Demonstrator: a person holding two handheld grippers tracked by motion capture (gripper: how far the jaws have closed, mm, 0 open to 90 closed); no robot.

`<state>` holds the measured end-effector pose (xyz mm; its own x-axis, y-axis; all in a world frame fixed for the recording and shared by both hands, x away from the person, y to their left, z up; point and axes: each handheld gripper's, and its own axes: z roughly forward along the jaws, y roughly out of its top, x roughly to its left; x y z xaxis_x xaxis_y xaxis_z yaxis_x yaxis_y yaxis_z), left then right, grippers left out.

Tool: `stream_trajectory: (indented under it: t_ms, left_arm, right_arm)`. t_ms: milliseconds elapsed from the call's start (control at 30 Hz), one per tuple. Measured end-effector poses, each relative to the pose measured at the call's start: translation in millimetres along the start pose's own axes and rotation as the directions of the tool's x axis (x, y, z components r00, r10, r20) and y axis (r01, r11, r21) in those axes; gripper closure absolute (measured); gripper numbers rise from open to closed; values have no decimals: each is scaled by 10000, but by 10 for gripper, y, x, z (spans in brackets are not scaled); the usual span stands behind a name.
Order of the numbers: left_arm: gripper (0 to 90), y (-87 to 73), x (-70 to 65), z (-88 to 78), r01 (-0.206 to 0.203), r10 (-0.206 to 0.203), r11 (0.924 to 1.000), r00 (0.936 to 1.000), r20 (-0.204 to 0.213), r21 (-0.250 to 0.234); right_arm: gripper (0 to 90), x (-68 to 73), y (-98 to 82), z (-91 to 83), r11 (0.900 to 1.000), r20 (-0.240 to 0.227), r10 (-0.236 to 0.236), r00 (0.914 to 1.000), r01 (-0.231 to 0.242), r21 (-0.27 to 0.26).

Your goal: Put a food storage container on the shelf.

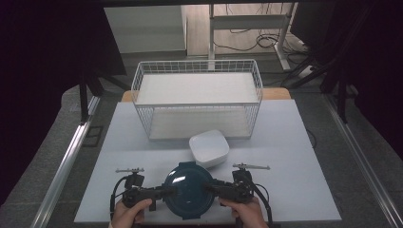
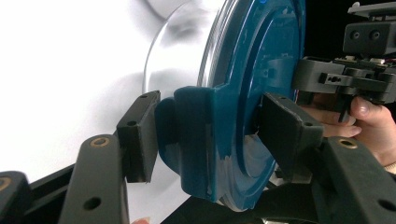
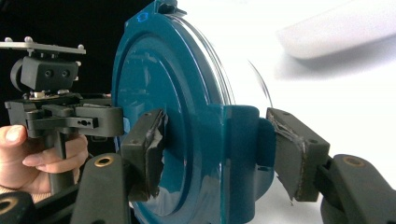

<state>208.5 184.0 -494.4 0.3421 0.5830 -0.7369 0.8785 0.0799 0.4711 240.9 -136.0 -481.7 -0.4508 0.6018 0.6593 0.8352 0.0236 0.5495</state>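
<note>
Blue lid [image 1: 188,189]: no label or writing readable.

From my high view the white table [image 1: 285,190] is evenly lit from overhead and sharp, while the room edges fall into black. In both gripper views the table blows out to glare, and the teal lid [image 3: 177,121] shows soft reflections.

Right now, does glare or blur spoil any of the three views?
High view: sharp enough, dim edges, soft sheen on the blue lid. Left gripper view: table blown out white. Right gripper view: white bowl blurred, background overexposed.
</note>
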Motion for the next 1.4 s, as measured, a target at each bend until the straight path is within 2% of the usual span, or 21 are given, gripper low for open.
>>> stream_trajectory:
  t_ms: [133, 333, 600, 633, 933, 1067, 1400]
  left_arm:
    - [409, 15, -50, -24, -144, 143, 9999, 9999, -45, -92]
    - [411, 122, -138, -53, -385, 384, 9989, 9992, -66, -248]
    - [412, 373, -272, -154, -788, 785, 9959, 9969, -90, -440]
    - [413, 440, -323, -183, -973, 966, 9937, 9952, -151, -548]
    - [414, 693, -479, -270, -1284, 1277, 9890, 9917, -140, -735]
    - [416, 810, -540, -297, -1333, 1326, 9880, 9911, -147, -785]
    - [417, 1113, -704, -375, -1737, 1732, 9799, 9848, -133, -985]
  right_arm:
    - [392, 27, 17, -30, 9999, -48, -119, 9999, 119, -54]
    - [393, 68, 130, -90, 9989, -106, -426, 9990, 424, -189]
    - [394, 199, 407, -174, 9942, -170, -945, 9954, 934, -530]
    - [394, 211, 443, -185, 9936, -199, -994, 9948, 982, -563]
    - [395, 349, 745, -303, 9858, -208, -1444, 9893, 1420, -896]
    - [396, 378, 872, -341, 9844, -257, -1514, 9881, 1484, -950]
    - [401, 478, 1143, -447, 9781, -270, -1720, 9847, 1674, -1233]
